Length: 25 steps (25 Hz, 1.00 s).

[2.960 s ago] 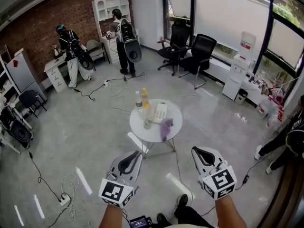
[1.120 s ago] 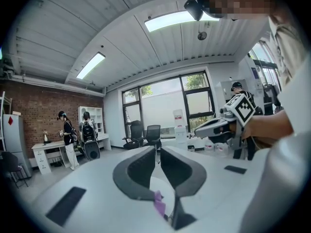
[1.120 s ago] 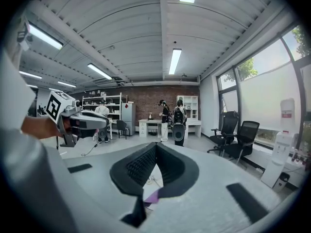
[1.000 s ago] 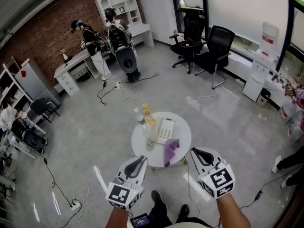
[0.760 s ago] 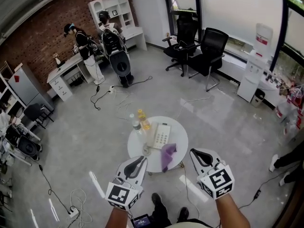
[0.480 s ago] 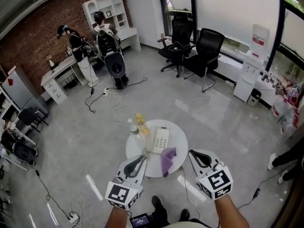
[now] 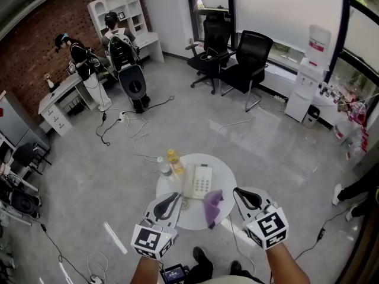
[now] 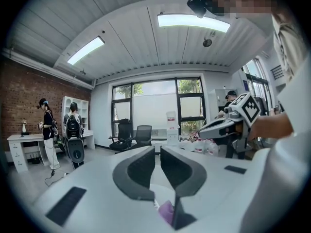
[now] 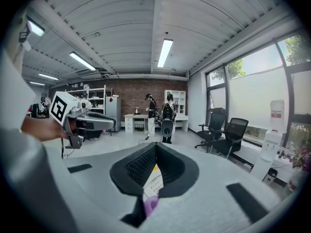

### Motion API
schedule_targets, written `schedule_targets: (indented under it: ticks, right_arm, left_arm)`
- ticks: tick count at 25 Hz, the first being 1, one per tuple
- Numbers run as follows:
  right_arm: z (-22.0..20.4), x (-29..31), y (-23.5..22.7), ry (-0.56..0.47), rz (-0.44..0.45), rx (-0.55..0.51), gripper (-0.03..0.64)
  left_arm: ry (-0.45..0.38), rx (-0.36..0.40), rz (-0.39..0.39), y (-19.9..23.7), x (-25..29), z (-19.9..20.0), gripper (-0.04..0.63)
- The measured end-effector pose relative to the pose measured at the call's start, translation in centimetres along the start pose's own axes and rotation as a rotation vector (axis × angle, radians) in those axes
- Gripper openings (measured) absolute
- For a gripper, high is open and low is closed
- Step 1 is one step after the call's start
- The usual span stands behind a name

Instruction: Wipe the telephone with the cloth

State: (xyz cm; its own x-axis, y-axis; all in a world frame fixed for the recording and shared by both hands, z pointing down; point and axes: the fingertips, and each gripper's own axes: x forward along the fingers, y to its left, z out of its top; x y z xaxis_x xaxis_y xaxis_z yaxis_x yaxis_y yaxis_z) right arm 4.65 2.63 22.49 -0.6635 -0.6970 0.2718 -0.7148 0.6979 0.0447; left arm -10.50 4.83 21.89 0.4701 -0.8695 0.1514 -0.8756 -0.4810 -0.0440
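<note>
White left gripper (image 7: 170, 197), right gripper (image 7: 239, 194), blk pads (image 8: 138, 171), b&w marker cubes (image 7: 148, 239), blk shoes (image 7: 199, 254)

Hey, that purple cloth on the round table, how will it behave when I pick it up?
Probably floppy: the purple cloth lies crumpled, one end seemingly drooping over the table edge. Likely light, since it looks thin, so it should dangle when lifted. A push would probably bunch it.

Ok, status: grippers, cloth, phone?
Left gripper and right gripper shut, empty. Cloth on table beside telephone, not picked up. Bottles left of telephone, clear of cloth.
</note>
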Motion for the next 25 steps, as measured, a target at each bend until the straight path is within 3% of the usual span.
schedule_targets:
  ticks: [14,25]
  right_arm:
    - [-1.2,7.1,1.3,0.069,-0.051,0.020,-0.006]
    - [-6.3,10.9,0.4,0.123,0.009,0.049,-0.005]
  left_arm:
    - [0.025,-0.040,-0.060,7.2,2.5,-3.7,0.035]
    - [0.084,-0.046,-0.029,8.7,5.0,-7.7,0.035]
